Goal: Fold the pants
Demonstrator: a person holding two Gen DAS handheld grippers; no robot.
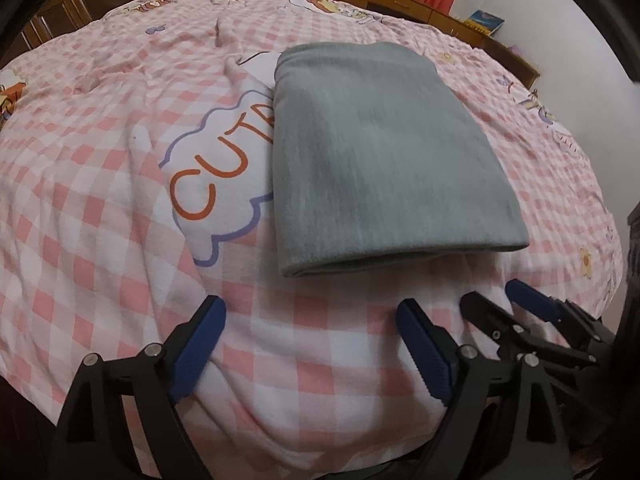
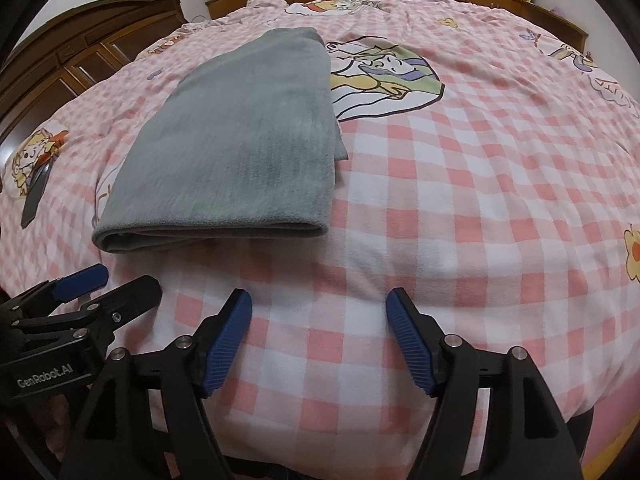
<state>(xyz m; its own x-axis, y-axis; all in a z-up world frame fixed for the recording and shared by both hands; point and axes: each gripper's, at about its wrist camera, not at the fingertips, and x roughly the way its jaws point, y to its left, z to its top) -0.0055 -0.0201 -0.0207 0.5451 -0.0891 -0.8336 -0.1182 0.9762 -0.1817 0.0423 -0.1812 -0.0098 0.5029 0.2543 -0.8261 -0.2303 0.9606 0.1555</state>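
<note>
- The grey fleece pants (image 1: 384, 152), folded into a thick rectangle, lie flat on the bed's pink-and-white checked quilt (image 1: 100, 208), their rounded fold edge facing near.
- The left gripper (image 1: 310, 320) hovers just near of that fold edge; its blue-padded fingers (image 1: 200, 344) stand spread and released, only quilt between them.
- The right gripper (image 2: 319, 312) sits beside it to the right, fingers (image 2: 408, 340) likewise parted and empty, off the pants' right corner.
- Bare quilt stretches wide to the right and left of the pants.
- A brown wooden headboard (image 2: 80, 52) lines the bed's far left edge.
</note>
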